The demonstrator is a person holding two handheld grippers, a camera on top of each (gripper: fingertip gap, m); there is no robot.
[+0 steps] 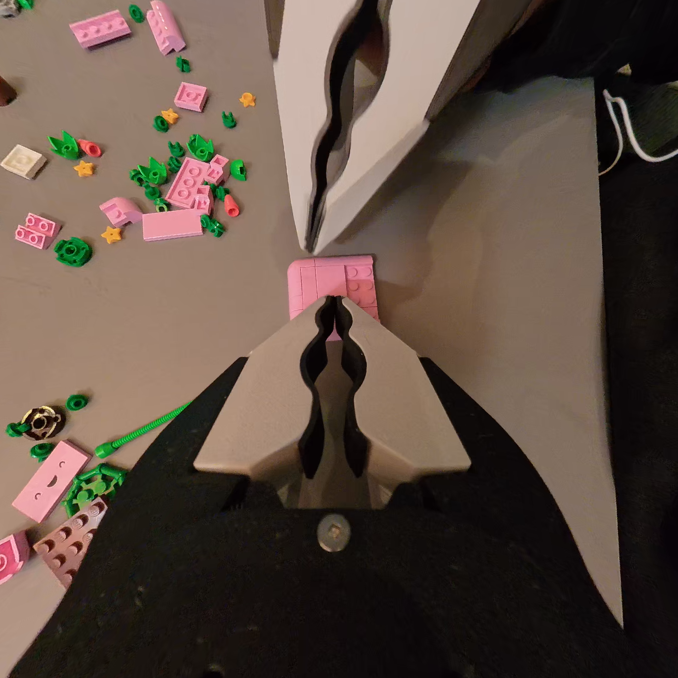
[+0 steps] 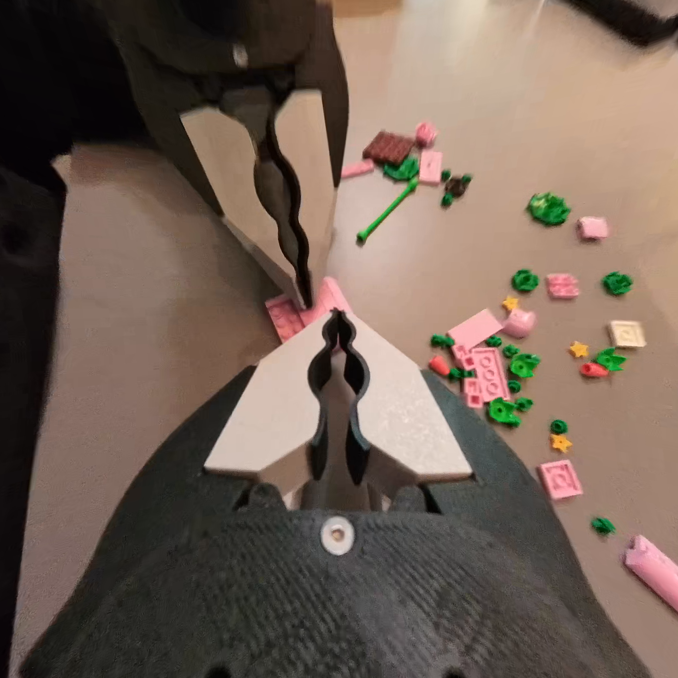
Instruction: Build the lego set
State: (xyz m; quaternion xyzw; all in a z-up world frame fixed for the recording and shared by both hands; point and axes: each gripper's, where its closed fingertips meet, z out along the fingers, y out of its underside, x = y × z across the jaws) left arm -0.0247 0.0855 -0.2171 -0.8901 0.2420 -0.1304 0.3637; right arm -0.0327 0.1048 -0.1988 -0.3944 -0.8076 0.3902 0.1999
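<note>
A small pink lego build [image 1: 326,279] with smooth tiles and a studded strip lies on the grey table. My left gripper [image 1: 334,298] is shut, and its tips rest on the build's near side. My right gripper [image 1: 311,247] reaches in from the far side, also shut, with its tips touching the build's far left corner. In the right wrist view the right gripper [image 2: 337,313] is shut at the pink build [image 2: 284,315], and the left gripper [image 2: 304,301] meets it from above. Neither gripper visibly holds a loose piece.
Loose pieces lie scattered to the left: pink bricks [image 1: 187,181], green leaves [image 1: 73,251], orange stars [image 1: 110,234], a green stalk [image 1: 143,433], a brown plate [image 1: 66,546] and a white tile [image 1: 22,161]. The table edge [image 1: 601,257] runs on the right, with a white cable [image 1: 618,128] beyond it. Less than 4 cm separates the two grippers' tips.
</note>
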